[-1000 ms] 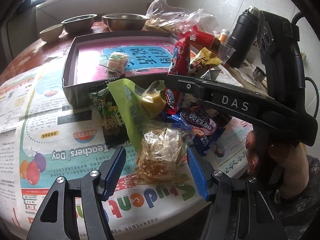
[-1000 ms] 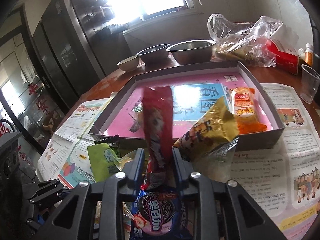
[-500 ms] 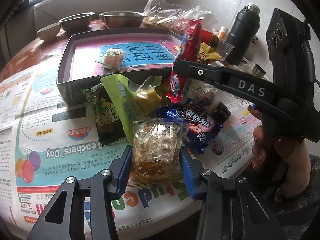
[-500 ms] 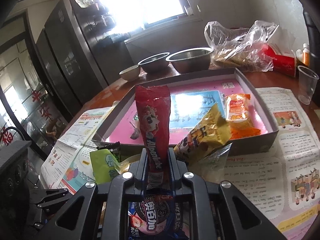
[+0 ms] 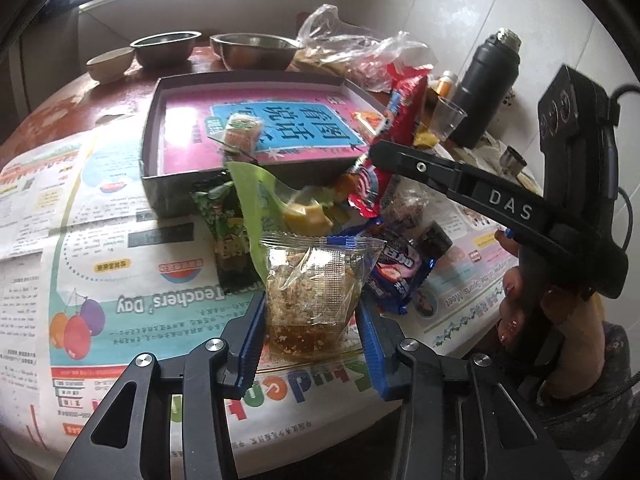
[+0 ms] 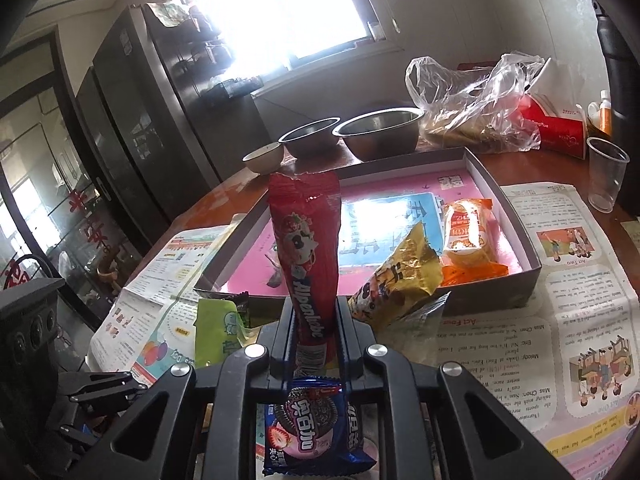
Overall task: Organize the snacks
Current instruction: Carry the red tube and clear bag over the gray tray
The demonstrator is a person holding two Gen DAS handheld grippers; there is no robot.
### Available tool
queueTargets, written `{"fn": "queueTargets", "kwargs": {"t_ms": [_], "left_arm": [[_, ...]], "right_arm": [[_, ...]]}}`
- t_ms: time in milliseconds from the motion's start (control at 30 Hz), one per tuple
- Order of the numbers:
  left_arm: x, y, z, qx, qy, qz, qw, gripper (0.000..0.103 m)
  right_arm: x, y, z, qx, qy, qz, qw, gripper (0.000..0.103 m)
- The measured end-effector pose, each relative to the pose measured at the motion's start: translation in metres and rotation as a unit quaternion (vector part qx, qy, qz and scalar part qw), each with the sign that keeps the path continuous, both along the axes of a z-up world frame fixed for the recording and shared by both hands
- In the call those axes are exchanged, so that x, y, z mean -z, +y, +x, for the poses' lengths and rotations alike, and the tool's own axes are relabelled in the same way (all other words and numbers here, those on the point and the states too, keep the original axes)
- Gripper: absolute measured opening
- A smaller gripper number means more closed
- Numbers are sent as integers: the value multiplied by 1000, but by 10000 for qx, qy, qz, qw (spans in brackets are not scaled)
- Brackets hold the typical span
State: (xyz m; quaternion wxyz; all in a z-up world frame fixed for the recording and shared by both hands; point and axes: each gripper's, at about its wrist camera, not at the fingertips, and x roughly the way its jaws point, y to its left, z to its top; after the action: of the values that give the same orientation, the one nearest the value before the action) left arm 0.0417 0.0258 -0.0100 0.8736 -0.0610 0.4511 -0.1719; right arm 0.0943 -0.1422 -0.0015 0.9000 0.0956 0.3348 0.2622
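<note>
Gripping the red Alpenliebe packet upright at center frame, the right gripper stands clenched on it before the shallow box. At lower center of its own view, the left gripper pinches the clear crumb-snack bag between blue pads, on the newspaper.

Daylight from the window is overexposed, producing glare on the box floor. Fisheye distortion curves edges; corners are vignetted black. Focus is sharp.
</note>
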Motion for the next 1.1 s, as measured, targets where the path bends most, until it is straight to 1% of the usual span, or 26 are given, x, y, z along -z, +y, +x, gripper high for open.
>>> {"fn": "queueTargets", "kwargs": {"t_ms": [267, 400, 767, 1100], "left_arm": [[-2, 19, -2, -213, 19, -111, 9997, 45], [-4, 32, -3, -411, 21, -124, 9991, 45], [-24, 54, 5, -754, -273, -124, 9967, 45], [-44, 54, 26, -891, -629, -193, 9938, 45]], "right_arm": [[-2, -3, -1, -6, -11, 36, 10000, 18], [-2, -4, -3, -24, 0, 60, 10000, 18], [-9, -7, -5, -14, -114, 123, 9999, 18], [-18, -3, 0, -47, -230, 113, 9997, 18]]}}
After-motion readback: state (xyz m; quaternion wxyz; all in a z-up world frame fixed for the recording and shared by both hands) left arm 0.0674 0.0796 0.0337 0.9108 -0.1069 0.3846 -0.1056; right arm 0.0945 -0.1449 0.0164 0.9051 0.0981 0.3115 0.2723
